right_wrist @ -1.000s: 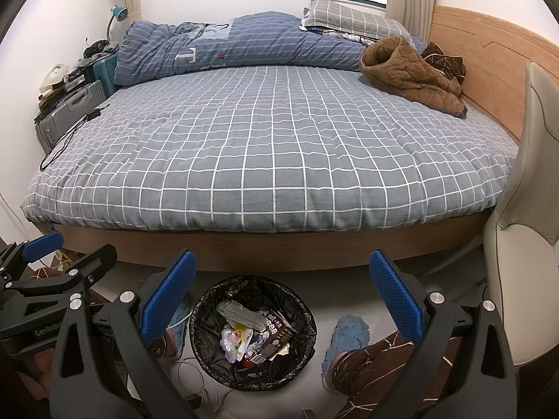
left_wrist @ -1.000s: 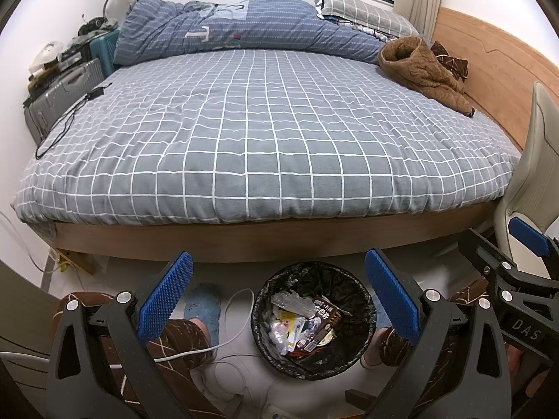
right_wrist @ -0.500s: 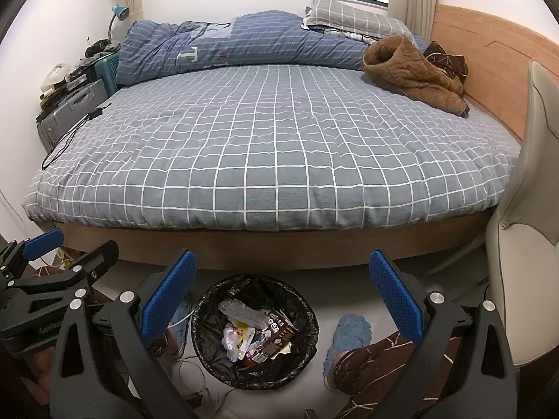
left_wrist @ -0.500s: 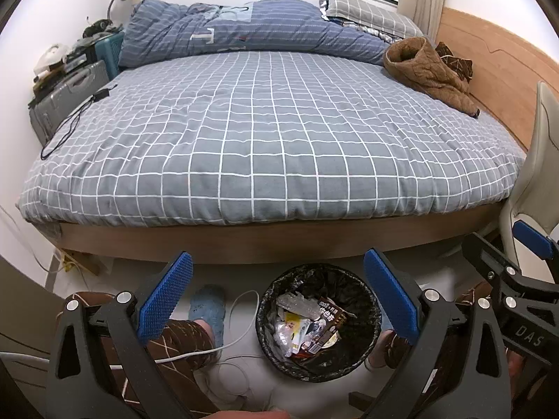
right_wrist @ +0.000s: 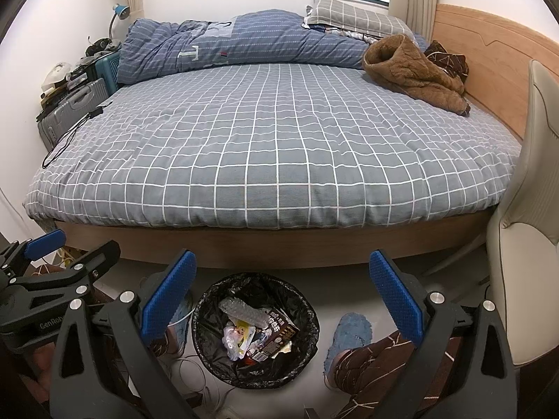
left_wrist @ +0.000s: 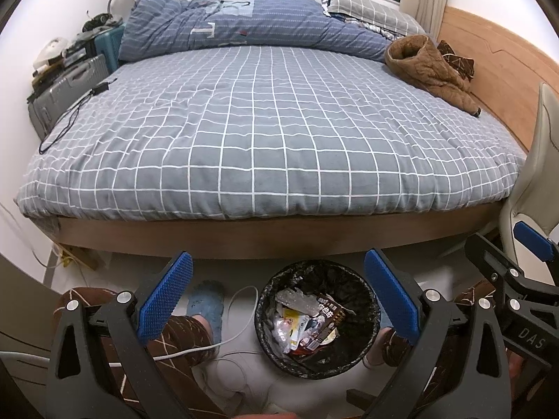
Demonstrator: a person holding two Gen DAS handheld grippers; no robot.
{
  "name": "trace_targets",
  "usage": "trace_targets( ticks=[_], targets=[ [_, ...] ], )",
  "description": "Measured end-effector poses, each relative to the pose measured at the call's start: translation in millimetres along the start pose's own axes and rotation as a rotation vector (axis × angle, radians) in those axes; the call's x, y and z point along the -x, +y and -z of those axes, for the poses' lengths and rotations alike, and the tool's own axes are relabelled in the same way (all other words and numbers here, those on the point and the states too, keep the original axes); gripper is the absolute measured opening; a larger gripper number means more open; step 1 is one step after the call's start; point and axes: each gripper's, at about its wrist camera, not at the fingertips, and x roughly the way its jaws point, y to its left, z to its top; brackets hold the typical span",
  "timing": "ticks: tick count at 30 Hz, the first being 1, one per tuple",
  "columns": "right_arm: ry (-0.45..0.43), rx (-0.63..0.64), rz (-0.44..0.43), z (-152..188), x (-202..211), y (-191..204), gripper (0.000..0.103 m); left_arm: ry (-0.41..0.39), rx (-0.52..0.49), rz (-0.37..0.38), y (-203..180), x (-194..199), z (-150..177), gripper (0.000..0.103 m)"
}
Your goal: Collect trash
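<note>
Filling most of the room is a bed (left_wrist: 265, 132) with a grey checked cover, a brown jacket (left_wrist: 429, 66) lying near its headboard. On the floor below stands a black-lined bin (left_wrist: 316, 317), partly full of wrappers (right_wrist: 251, 331) and a dark box. The left gripper (left_wrist: 277, 296) and right gripper (right_wrist: 283, 300) hang above it, jaws spread wide and holding nothing. A white cable (left_wrist: 223, 335) runs just beside the bin; lowering a gripper carelessly could snag it or tip the bin.

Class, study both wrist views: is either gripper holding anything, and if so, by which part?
Nothing is held. The left gripper and right gripper both stand open and empty above the trash bin on the floor.
</note>
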Motion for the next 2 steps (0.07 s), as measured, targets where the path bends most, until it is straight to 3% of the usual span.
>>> trace_targets(
  ticks=[2],
  targets=[
    [0.001, 0.001, -0.001, 0.7, -0.3, -0.3, 0.095, 0.001, 0.001, 0.0, 1.0, -0.2, 0.4, 0.097]
  ],
)
